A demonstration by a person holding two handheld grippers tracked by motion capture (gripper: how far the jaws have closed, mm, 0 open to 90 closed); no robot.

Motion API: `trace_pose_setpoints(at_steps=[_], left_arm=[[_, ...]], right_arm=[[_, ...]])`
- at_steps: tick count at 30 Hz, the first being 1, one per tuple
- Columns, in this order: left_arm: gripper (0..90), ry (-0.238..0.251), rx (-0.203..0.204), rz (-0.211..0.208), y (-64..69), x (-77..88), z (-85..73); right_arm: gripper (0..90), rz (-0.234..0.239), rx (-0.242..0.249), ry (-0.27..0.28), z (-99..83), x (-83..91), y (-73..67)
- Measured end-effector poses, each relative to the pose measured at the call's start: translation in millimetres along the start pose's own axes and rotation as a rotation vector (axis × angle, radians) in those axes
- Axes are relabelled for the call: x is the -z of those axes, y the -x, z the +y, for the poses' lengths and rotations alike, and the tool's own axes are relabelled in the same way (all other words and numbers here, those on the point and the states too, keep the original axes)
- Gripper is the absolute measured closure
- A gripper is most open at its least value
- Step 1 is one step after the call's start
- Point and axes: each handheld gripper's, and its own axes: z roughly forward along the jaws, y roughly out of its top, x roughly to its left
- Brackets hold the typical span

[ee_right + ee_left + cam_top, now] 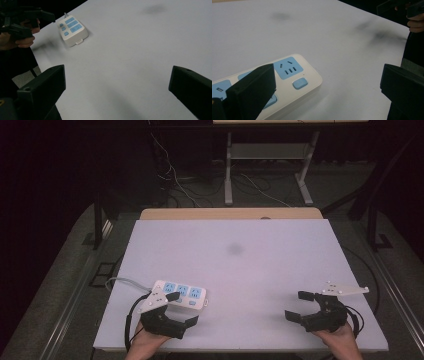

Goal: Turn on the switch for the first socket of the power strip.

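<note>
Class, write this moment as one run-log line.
left tongs: open, over power strip | right tongs: open, holding nothing | table: white

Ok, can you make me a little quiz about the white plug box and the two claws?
1. True or false: the left claw is shut on the power strip.
2. What colour are the socket panels on the power strip? A) red B) blue C) green
3. Fill in: the right claw is open over the bare white ____.

Key: 1. False; its jaws are spread apart, with one over the strip's edge. 2. B. 3. Table.
</note>
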Motion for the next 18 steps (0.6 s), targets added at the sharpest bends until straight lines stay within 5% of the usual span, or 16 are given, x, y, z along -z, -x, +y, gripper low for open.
trace_pose_setpoints(at_steps=[18], left_arm=[[0.0,-0.002,0.001,-0.008,0.3,-1.1,0.3]], right_arm=[[0.5,0.003,0.002,-0.008,0.0,-3.3,1.6]])
